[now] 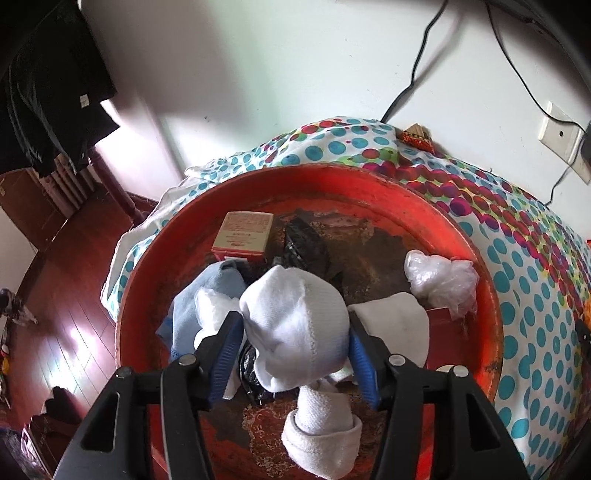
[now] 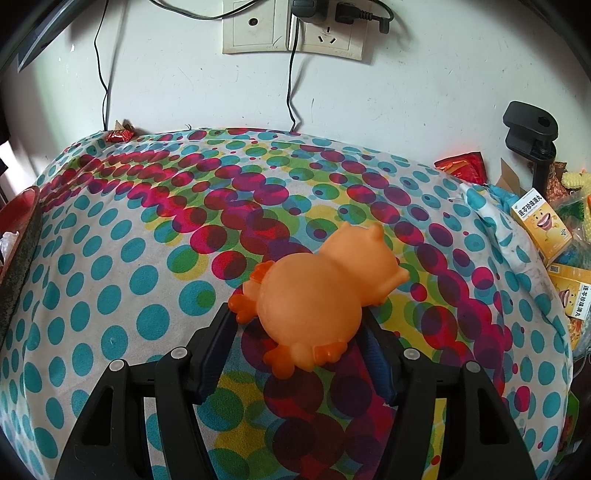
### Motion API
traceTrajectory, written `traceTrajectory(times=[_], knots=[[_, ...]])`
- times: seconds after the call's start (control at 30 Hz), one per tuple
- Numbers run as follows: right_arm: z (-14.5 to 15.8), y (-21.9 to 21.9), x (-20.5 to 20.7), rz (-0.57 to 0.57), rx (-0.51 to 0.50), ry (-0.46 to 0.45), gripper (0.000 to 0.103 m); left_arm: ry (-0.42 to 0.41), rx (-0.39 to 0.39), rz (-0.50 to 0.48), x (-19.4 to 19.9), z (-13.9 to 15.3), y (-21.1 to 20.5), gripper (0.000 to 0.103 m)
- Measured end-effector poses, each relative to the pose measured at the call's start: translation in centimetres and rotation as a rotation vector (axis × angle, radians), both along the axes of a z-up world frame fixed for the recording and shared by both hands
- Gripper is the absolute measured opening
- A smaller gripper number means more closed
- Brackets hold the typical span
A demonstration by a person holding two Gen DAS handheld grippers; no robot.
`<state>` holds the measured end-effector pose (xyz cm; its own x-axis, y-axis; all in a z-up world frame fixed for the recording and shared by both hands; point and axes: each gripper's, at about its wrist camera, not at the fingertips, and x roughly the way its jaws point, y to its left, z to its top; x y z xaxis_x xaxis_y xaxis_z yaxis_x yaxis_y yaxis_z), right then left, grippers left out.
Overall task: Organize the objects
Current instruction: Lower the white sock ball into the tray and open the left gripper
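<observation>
In the left wrist view my left gripper (image 1: 293,321) hangs over a worn red basin (image 1: 424,210). A rolled white sock (image 1: 295,325) sits between its blue pads (image 1: 225,354), which touch it on both sides. The sock's cuff (image 1: 321,439) hangs down toward the camera. In the right wrist view my right gripper (image 2: 295,317) is closed around an orange rubber animal toy (image 2: 317,291) lying on the dotted bedspread (image 2: 129,258). The toy's body hides the right fingertip.
The basin also holds a pale box (image 1: 243,236), a black bag (image 1: 306,247), a light blue cloth (image 1: 207,295), crumpled clear plastic (image 1: 439,277) and another white sock (image 1: 395,328). Yellow cartons (image 2: 543,225) and a black clamp (image 2: 532,136) crowd the bed's right edge. Wall sockets (image 2: 295,33) with cables sit behind.
</observation>
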<state>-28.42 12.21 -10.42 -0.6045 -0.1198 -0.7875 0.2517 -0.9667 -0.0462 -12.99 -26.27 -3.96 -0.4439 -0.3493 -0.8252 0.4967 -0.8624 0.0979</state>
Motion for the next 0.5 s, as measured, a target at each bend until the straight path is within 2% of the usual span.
traceTrajectory(times=[0.27, 0.37, 0.5], knots=[[-0.1, -0.2, -0.1, -0.002, 0.012, 0.006, 0.062, -0.026, -0.028, -0.053, -0.3, 0.5, 1.2, 0.073], [-0.1, -0.2, 0.0, -0.003, 0.003, 0.002, 0.063, -0.032, -0.052, -0.072, -0.3, 0.7, 1.9, 0.074], [-0.1, 0.0, -0.1, -0.003, -0.003, 0.0, 0.062, -0.034, -0.037, -0.088, -0.1, 1.1, 2.2, 0.074]])
